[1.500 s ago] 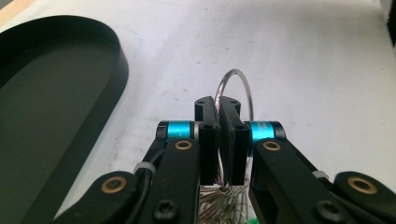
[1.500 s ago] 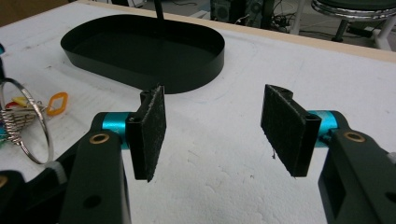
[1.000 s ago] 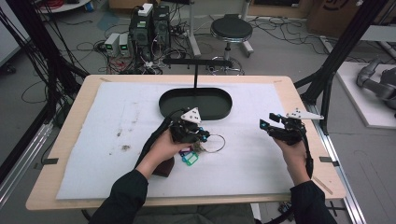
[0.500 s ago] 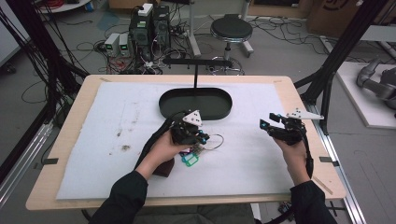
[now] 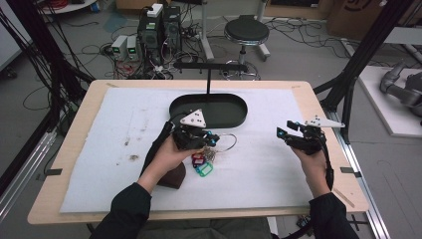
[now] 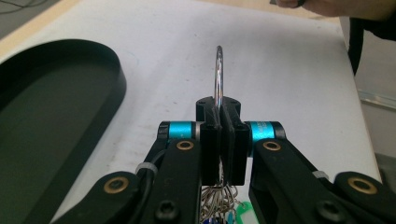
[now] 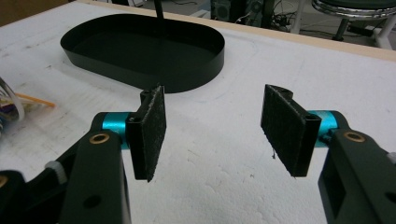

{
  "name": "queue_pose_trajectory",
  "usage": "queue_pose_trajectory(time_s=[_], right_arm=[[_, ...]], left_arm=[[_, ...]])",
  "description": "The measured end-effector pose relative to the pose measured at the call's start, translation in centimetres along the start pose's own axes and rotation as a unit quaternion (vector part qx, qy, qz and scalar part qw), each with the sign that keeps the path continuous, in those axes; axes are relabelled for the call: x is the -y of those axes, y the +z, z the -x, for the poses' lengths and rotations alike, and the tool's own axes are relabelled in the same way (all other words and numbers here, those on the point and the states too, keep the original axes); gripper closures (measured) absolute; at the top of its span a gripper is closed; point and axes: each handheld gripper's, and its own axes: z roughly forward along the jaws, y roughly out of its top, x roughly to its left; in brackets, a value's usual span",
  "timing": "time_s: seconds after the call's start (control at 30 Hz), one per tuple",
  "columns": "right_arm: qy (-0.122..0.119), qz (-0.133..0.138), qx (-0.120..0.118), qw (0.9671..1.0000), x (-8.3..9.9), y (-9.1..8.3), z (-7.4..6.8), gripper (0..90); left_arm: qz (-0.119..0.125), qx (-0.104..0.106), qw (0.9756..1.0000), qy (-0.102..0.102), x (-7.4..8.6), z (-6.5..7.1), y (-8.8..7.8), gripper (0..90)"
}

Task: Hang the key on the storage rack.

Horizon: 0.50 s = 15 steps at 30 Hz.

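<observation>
left gripper [image 6: 223,135] pinches key ring [image 6: 218,74]; right gripper [image 7: 219,126] hovers agape.

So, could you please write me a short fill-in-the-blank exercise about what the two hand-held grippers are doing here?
1. The left hand-held gripper is shut on a metal ____ with coloured tags hanging from it.
2. The right hand-held gripper has its jaws ____, holding nothing.
3. The oval black tray beyond the grippers is ____.

Missing words: ring; open; empty
</observation>
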Motion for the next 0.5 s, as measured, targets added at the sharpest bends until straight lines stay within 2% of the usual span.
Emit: queue_pose_trajectory(time_s=[0.23,0.27,0.3,0.33,0.43,0.5], right_arm=[[-0.001,0.001,0.000,1.0000,0.0,0.0,0.0,41.4],[0.000,0.000,0.000,1.0000,0.0,0.0,0.0,41.4],[0.000,0.000,0.000,1.0000,0.0,0.0,0.0,41.4],[-0.001,-0.001,0.000,1.0000,0.0,0.0,0.0,41.3],[-0.001,-0.001,0.000,1.0000,0.0,0.1,0.0,41.4],[-0.001,-0.001,0.000,1.0000,0.0,0.1,0.0,41.4]], left_arm=[[0.031,-0.015,0.9994,-0.004,-0.7,-0.4,-2.0,86.6],[0.044,-0.016,0.9989,-0.006,-0.9,-0.6,-2.7,86.7],[0.044,-0.016,0.9989,-0.006,-0.9,-0.6,-2.7,86.6],[0.060,-0.018,0.9979,-0.012,-1.1,-0.8,-3.3,86.6],[0.075,-0.029,0.9966,-0.015,-1.4,-1.1,-4.1,86.6],[0.076,-0.033,0.9964,-0.013,-1.5,-1.2,-4.4,86.7]])
